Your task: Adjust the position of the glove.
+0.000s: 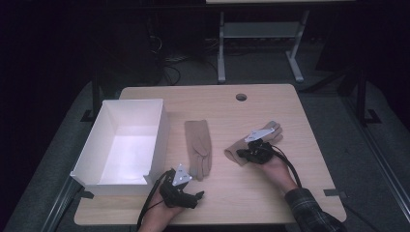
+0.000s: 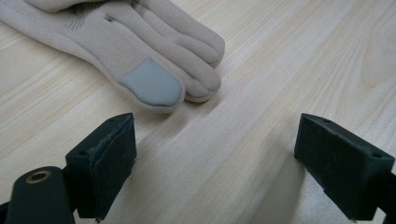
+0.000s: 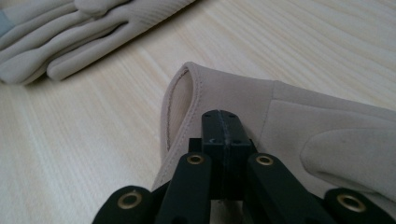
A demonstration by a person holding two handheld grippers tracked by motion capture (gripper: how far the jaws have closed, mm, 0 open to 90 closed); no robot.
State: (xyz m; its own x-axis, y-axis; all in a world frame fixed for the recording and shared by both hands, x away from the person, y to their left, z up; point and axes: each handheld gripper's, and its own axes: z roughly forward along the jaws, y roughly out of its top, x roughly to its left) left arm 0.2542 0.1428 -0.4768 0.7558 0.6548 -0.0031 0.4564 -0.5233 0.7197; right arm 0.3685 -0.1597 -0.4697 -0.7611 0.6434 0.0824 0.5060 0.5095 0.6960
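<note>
Gloves: the right claw (image 3: pixel 223 135) is clenched on the cuff edge of one glove (image 3: pixel 299 121), right of centre in the high view. The left claw (image 2: pixel 212 154), jaws spread, hovers empty just beside the other glove (image 2: pixel 140 42), lower centre. Likely both belong in the white box (image 1: pixel 92 145) at left on the desk (image 1: pixel 270 193); neither is in.

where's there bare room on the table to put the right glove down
Bare wood lies along the table's far edge past the cable hole, on its right side beyond the right gripper, and along the near edge between the hands. It is crowded by the white box, flat glove and left gripper.
</note>
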